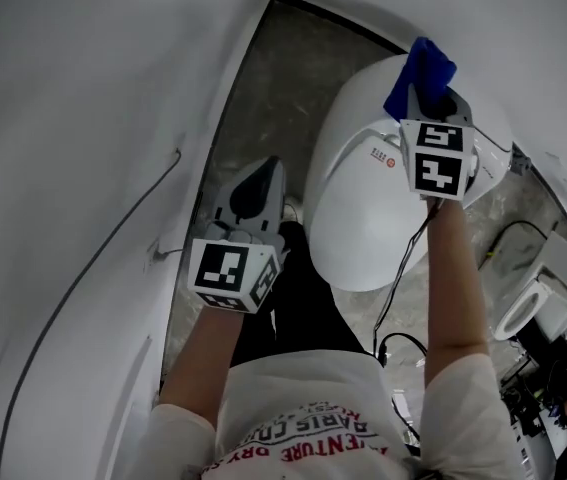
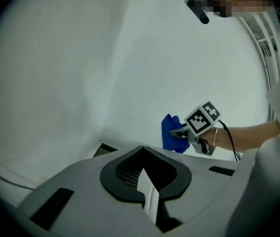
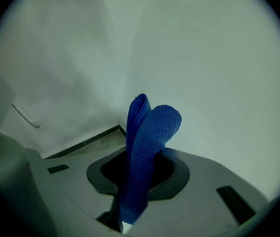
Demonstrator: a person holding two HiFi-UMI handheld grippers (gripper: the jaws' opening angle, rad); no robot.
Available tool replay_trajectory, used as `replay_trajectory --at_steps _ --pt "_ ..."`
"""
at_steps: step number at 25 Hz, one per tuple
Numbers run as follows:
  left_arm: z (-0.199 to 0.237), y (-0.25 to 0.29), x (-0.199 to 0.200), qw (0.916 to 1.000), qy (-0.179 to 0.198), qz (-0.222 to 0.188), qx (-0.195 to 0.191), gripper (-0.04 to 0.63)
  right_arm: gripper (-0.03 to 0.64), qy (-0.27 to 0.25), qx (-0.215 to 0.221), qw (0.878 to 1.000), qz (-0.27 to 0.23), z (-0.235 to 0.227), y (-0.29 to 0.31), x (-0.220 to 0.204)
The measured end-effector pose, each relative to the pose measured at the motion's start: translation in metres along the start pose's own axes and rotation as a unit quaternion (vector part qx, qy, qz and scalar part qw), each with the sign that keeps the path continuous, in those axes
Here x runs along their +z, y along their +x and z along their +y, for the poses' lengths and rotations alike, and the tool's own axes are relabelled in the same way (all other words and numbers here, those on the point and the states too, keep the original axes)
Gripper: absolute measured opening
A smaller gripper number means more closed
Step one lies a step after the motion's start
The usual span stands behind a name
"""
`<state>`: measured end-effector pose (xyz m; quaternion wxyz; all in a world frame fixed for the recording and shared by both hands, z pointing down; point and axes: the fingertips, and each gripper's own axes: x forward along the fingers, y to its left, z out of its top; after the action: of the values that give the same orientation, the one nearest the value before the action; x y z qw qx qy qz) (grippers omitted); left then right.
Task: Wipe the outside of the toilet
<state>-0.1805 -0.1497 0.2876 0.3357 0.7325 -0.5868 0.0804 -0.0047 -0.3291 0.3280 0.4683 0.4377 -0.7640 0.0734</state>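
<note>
The right hand-held gripper [image 1: 429, 90] clamps one blue cloth [image 1: 419, 71] near the one white toilet [image 1: 358, 218]; the left hand-held gripper [image 1: 262, 171] is closed, empty

The blue cloth [image 3: 147, 147] is nubbly microfibre; the toilet lid [image 1: 363, 218] is smooth, glossy white; the floor [image 1: 263, 98] looks like mottled stone.

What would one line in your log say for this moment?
right claw: shut on folded blue microfibre cloth, over white toilet | left claw: shut, empty, beside toilet
</note>
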Motion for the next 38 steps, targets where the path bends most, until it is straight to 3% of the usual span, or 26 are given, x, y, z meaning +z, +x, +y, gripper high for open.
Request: replay_trajectory --at_steps 3,7,14,21,23,32,38 --pt "0.011 0.003 0.000 1.0000 0.000 0.001 0.007 0.006 0.077 -0.073 0.009 0.996 0.046 0.006 0.020 -0.005" --pt "0.034 0.011 -0.012 0.9996 -0.018 0.005 0.021 0.006 0.077 -0.176 0.010 0.980 0.091 0.018 0.041 -0.009" --pt "0.049 0.030 -0.041 0.9974 -0.034 0.053 0.036 0.006 0.077 -0.262 0.055 0.952 0.146 0.047 0.067 -0.019" --pt "0.065 0.030 -0.070 0.9944 -0.045 0.080 0.053 0.006 0.075 -0.334 0.103 0.915 0.202 0.084 0.089 -0.034" --pt "0.071 0.026 -0.081 0.9933 -0.049 0.087 0.058 0.006 0.076 -0.357 0.122 0.899 0.220 0.098 0.096 -0.041" --pt "0.092 0.004 -0.136 0.9866 -0.074 0.120 0.082 0.006 0.075 -0.477 0.203 0.803 0.295 0.160 0.129 -0.092" --pt "0.096 -0.008 -0.167 0.9846 -0.087 0.123 0.088 0.006 0.075 -0.518 0.236 0.759 0.314 0.199 0.143 -0.130"
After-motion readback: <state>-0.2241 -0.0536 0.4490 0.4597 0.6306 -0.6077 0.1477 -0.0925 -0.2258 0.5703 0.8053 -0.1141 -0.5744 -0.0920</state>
